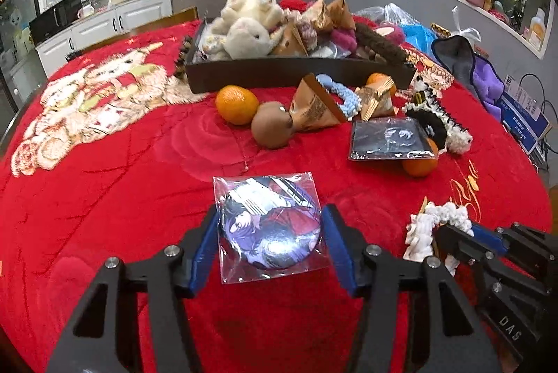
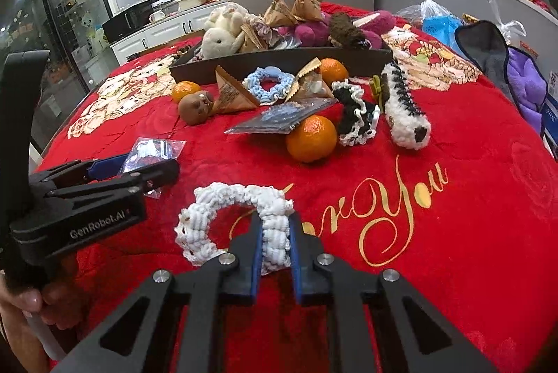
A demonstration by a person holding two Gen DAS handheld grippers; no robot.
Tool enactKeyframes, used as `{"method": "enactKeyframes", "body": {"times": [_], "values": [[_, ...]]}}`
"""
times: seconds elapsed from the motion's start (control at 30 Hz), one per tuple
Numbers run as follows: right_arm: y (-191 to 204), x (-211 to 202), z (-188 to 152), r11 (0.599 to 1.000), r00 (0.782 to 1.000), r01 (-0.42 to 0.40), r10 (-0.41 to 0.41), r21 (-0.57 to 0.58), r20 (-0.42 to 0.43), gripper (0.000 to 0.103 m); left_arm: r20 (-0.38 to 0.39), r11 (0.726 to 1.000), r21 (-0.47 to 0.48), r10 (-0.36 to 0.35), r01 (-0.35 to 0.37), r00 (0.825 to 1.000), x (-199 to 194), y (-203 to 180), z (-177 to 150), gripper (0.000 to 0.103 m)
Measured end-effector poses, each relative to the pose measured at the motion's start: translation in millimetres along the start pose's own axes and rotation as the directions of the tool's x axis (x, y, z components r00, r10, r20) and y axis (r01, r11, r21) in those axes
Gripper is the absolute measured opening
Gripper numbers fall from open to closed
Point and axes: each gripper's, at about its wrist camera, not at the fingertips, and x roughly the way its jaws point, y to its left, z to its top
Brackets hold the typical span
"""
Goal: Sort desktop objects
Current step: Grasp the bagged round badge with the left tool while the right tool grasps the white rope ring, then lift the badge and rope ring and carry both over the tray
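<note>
Red blanket; right tool pinches white scrunchie; left tool clasps bagged badge edges.

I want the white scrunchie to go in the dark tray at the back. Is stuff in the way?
Yes. The right hand-held gripper is shut on the white scrunchie. Between it and the dark tray lie an orange, a plastic packet and a blue scrunchie.

You've got three oranges, three scrunchies, two bagged badges, two loose foil packets, one brown ball and one tray.
</note>
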Motion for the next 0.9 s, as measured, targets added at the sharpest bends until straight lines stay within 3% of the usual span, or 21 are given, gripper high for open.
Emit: {"method": "enactKeyframes", "body": {"times": [0.63,0.9], "values": [[14.0,-36.6,1.0,0.999,0.996,-0.036,0.037,-0.010,0.077,0.014,0.057,0.999,-0.035,0.021,-0.019,0.998,-48.4,8.2,-12.9,0.058],[31.0,-49.7,7.6,0.998,0.993,-0.014,0.021,-0.060,0.118,0.014,0.080,0.997,-0.054,0.064,-0.060,0.995,-67.8,18.9,-9.0,0.058]]}}
